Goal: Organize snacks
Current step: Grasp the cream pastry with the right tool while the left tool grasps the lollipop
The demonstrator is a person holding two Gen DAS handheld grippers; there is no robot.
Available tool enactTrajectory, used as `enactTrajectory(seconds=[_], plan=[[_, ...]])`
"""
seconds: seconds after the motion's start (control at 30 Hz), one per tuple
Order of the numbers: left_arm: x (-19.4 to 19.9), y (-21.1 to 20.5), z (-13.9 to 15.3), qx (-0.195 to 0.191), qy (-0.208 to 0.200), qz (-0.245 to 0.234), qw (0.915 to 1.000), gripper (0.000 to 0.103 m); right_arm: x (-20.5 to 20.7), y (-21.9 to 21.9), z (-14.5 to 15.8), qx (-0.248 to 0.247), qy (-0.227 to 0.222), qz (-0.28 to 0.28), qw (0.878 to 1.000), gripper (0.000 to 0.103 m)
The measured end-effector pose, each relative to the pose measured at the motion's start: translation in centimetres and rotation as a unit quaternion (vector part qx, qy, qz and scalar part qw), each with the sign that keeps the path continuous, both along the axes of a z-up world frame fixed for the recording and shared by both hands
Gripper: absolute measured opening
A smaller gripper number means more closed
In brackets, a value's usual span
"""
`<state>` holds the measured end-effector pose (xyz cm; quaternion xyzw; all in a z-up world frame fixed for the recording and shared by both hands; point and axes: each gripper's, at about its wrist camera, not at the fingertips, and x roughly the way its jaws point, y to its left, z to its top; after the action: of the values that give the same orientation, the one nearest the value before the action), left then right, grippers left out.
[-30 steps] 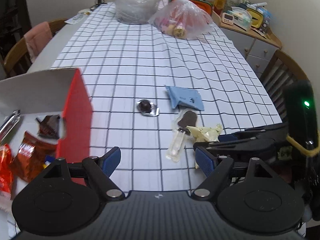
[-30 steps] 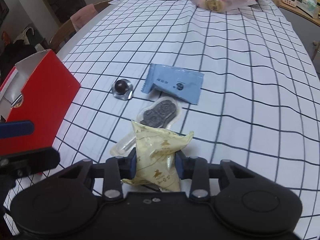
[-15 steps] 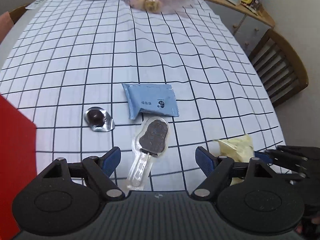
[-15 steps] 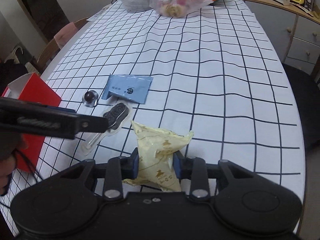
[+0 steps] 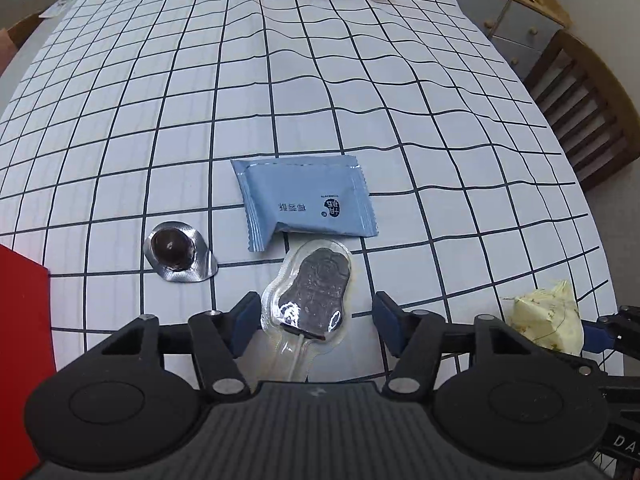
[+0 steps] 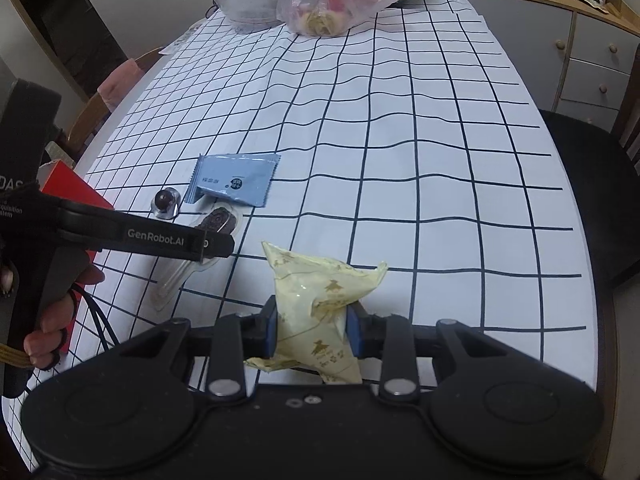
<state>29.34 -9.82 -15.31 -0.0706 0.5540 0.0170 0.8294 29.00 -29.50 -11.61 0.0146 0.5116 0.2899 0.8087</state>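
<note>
A: Checking left wrist view: left gripper (image 5: 314, 320) spread wide around the chocolate lollipop (image 5: 314, 294), low centre; blue packet (image 5: 306, 204) and foil chocolate (image 5: 176, 250) lie loose mid-frame.

B: Right wrist view: right gripper (image 6: 314, 330) clamps the yellow packet (image 6: 320, 300), bottom centre; red box (image 6: 70, 190) at left. My read: three left to box.

A table under a white cloth with a black grid (image 5: 360, 92) fills both views. At mid-frame lie a flat pale-blue foil packet (image 5: 308, 204), a foil-cupped dark round chocolate (image 5: 174, 250) and a clear-wrapped dark chocolate lollipop (image 5: 316, 288); a red cardboard box (image 5: 22, 344) stands lower left, with knotted clear plastic bags (image 6: 332, 0) at the top.
</note>
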Motion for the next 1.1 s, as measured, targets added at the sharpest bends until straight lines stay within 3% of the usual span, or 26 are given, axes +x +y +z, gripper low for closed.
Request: enactTrajectory(seconds=[0.07,0.57,0.7,1.1], plan=[[0.0,-0.2,0.1,0.017,-0.003,-0.003,0.9998,0.044,-0.1,-0.1,0.1,0.0,0.0,-0.001,1.0,0.031],[-2.3,1.2,1.0,-0.012,-0.005,0.028,0.9995,0.044,-1.5,0.3,1.1,-0.001,-0.008,0.001,1.0,0.031],[-3.6,1.4,1.7,-0.018,-0.008,0.032,0.9993,0.039,-2.3,0.5,1.9,-0.001,-0.014,0.004,1.0,0.031],[-8.7,3.5,4.6,-0.045,-0.018,0.051,0.9976,0.039,-5.7,2.2,5.0,0.003,-0.03,0.026,0.999,0.031]])
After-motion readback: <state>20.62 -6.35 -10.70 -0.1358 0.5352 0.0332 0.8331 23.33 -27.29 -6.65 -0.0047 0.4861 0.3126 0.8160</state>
